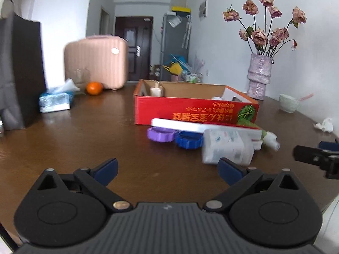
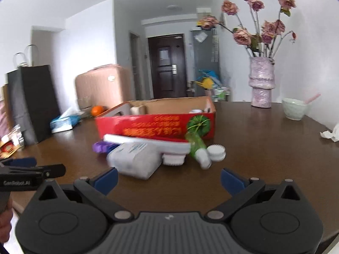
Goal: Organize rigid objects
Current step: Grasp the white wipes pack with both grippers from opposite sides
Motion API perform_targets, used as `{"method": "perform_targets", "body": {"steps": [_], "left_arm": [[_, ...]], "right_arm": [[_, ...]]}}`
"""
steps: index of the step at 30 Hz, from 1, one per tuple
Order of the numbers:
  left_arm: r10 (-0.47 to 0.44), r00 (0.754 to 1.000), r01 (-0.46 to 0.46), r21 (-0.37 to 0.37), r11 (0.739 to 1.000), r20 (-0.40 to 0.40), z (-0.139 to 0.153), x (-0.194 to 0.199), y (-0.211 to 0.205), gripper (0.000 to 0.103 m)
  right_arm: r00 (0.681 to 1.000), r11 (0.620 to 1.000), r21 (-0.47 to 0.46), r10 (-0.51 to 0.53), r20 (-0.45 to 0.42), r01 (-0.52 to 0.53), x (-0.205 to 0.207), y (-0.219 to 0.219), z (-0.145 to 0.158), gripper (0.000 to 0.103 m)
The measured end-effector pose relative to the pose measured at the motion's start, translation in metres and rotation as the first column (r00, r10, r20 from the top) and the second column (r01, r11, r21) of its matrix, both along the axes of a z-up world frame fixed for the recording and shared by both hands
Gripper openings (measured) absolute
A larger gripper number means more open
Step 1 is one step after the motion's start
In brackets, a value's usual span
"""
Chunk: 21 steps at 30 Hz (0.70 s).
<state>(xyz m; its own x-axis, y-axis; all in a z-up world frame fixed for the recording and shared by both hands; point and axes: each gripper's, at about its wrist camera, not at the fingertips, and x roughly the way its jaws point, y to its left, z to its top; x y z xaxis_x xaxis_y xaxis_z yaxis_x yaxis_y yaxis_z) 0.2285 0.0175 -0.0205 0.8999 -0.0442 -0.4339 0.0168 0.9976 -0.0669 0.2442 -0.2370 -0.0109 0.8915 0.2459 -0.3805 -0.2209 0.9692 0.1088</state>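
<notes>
I'm holding both grippers low over the brown wooden table, w/ nothing in either one. Left gripper is sitting w/ its blue fingers spread wide, bare tabletop showing btwn them. Right gripper is sitting the same way, fingers wide apart and gripping nothing.

From the left wrist cam I'm seeing the pile of rigid items at approx 1 o'clock: a white rectangular bottle lying on its side nearest me, just past my right fingertip. Purple ring and blue ring are lying side by side at 12 o'clock, touching or nearly so. A long white flat piece is resting across them. Behind all that, the red cardboard box is standing open, w/ a few items inside.

Right wrist cam is showing the same pile at 11–12 o'clock, plus a green bottle w/ white cap lying against the box front and a white ribbed lid beside it at 1 o'clock.

Further off: tissue box and an orange at 10 o'clock, pink vase of dried roses at 2 o'clock, pale green bowl beside it.
</notes>
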Motion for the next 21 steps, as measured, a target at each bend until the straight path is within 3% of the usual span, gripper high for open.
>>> {"method": "perform_targets", "body": {"steps": [4, 8, 10, 11, 12, 15, 17, 18, 21], "left_arm": [[-0.086, 0.996, 0.084, -0.055, 0.995, -0.032, -0.001, 0.038, -0.006, 0.069], [-0.164, 0.983, 0.149, -0.162, 0.976, -0.087, -0.011, 0.071, -0.005, 0.062], [-0.211, 0.971, 0.18, -0.237, 0.955, -0.113, -0.019, 0.086, -0.001, 0.054], [-0.231, 0.966, 0.192, -0.277, 0.942, -0.118, -0.021, 0.091, 0.002, 0.051], [-0.253, 0.96, 0.203, -0.324, 0.924, -0.119, -0.023, 0.095, 0.005, 0.043], [-0.294, 0.946, 0.22, -0.392, 0.893, -0.137, -0.027, 0.1, 0.008, 0.033], [-0.289, 0.947, 0.209, -0.408, 0.889, -0.144, -0.028, 0.098, 0.008, 0.027], [-0.296, 0.945, 0.213, -0.421, 0.881, -0.14, -0.028, 0.096, 0.008, 0.018], [-0.319, 0.937, 0.223, -0.461, 0.859, -0.141, -0.027, 0.084, 0.007, 0.015]], "right_arm": [[0.999, 0.998, 0.059, 0.029, -0.038, -0.027, 0.032, 0.008, 0.0, 0.103], [0.985, 0.98, 0.19, 0.09, -0.149, -0.061, 0.064, 0.011, -0.01, 0.101], [0.979, 0.961, 0.266, 0.118, -0.165, -0.072, 0.074, 0.008, -0.016, 0.078], [0.976, 0.958, 0.278, 0.118, -0.181, -0.064, 0.08, 0.008, -0.02, 0.049], [0.973, 0.959, 0.278, 0.113, -0.2, -0.054, 0.086, 0.01, -0.022, 0.04], [0.966, 0.94, 0.335, 0.141, -0.219, -0.061, 0.097, 0.012, -0.028, 0.038], [0.961, 0.932, 0.354, 0.17, -0.218, -0.084, 0.102, 0.016, -0.029, 0.036], [0.957, 0.928, 0.362, 0.183, -0.224, -0.093, 0.104, 0.018, -0.03, 0.034], [0.944, 0.907, 0.407, 0.225, -0.244, -0.111, 0.1, 0.019, -0.032, 0.017]]}}
